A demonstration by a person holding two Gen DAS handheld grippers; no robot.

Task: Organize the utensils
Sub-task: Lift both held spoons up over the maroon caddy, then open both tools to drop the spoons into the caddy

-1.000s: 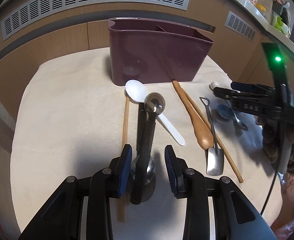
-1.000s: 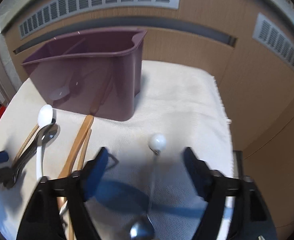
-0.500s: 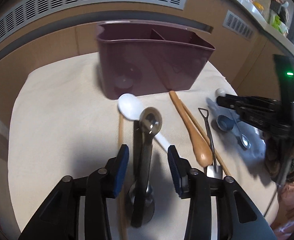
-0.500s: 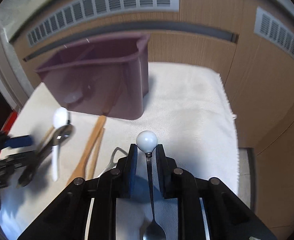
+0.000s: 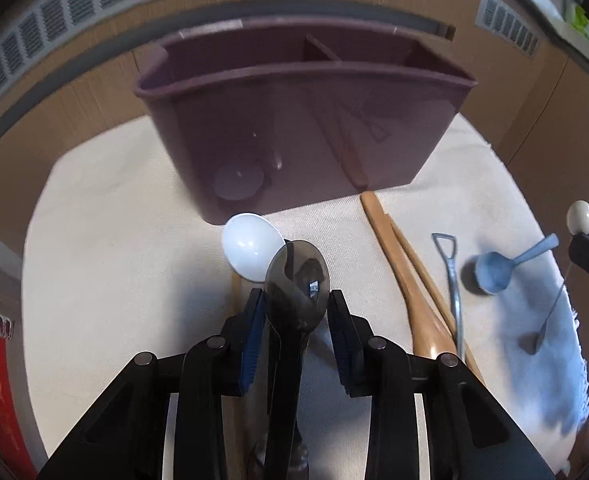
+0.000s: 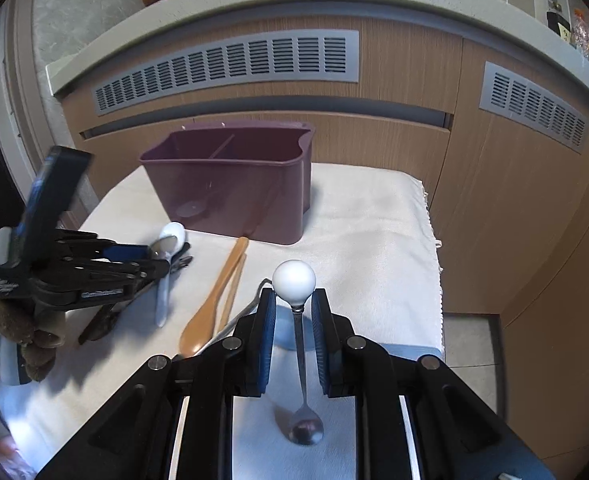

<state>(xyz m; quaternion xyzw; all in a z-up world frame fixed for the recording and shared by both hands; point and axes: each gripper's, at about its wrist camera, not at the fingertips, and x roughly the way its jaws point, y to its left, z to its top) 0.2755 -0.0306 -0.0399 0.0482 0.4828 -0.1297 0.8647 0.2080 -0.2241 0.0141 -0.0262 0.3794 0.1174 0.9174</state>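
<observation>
No legible writing on any item; the print on the left gripper's point(image 6: 166, 258) side is too blurred to read. Purple caddy point(image 5: 302, 132), two compartments split by a divider, shows nothing inside and stands at the back of the cream cloth point(image 5: 126, 264), open cloth to its left. Left gripper clamps a steel spoon point(image 5: 297, 280), bowl forward, above the white spoon point(image 5: 246, 246); right gripper point(image 6: 293, 316) clamps a ball-topped spoon point(image 6: 294, 280), lifted.

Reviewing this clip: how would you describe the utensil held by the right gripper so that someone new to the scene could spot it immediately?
Start at the purple utensil caddy at the back of the cream cloth. In front of it, the right gripper is shut on a thin metal spoon, bowl hanging down. Unlike the wooden spoon and white plastic spoon nearby, its handle ends in a round white ball.
</observation>
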